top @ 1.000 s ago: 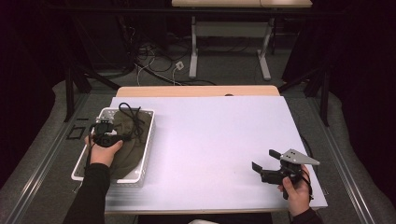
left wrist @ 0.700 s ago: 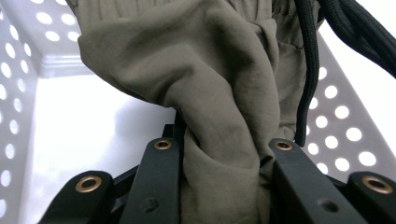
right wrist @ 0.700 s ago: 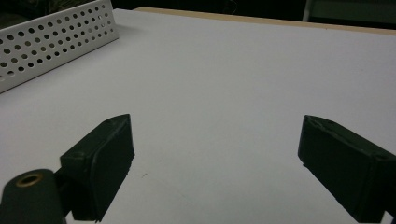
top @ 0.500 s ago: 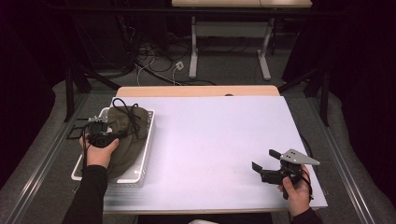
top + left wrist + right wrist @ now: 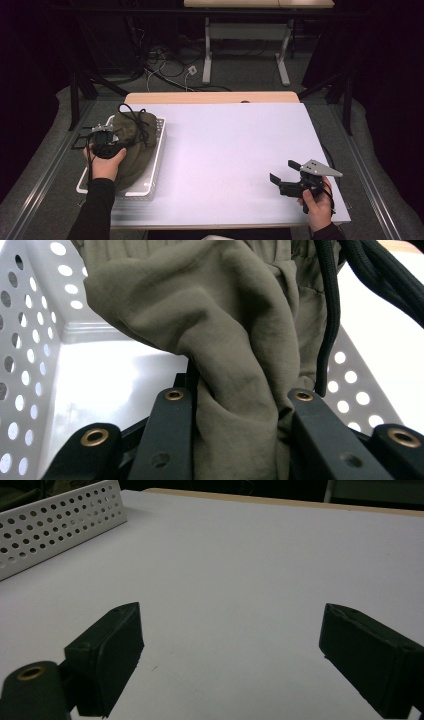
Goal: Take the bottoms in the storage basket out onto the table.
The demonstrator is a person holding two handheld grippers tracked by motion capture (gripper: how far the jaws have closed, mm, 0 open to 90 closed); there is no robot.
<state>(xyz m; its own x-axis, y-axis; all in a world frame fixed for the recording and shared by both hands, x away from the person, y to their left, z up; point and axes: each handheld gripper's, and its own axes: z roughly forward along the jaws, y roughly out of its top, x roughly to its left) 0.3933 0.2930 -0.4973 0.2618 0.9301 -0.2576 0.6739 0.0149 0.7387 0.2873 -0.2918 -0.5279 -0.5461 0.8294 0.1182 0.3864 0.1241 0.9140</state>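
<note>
The crumpled olive-green fabric garment (image 5: 235,340) is clamped in the left gripper (image 5: 106,145) over the white perforated plastic basket (image 5: 155,165) at nine o'clock; its black drawstring cord (image 5: 327,315) could snag there; the right gripper (image 5: 285,182) is held apart, empty.

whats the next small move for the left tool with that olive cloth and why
Probably lift a little higher. The left tool is shut on a fold of the olive cloth, but most of the cloth still lies in the white perforated basket, its black cord draped on top. The right tool waits open over the bare table.
</note>
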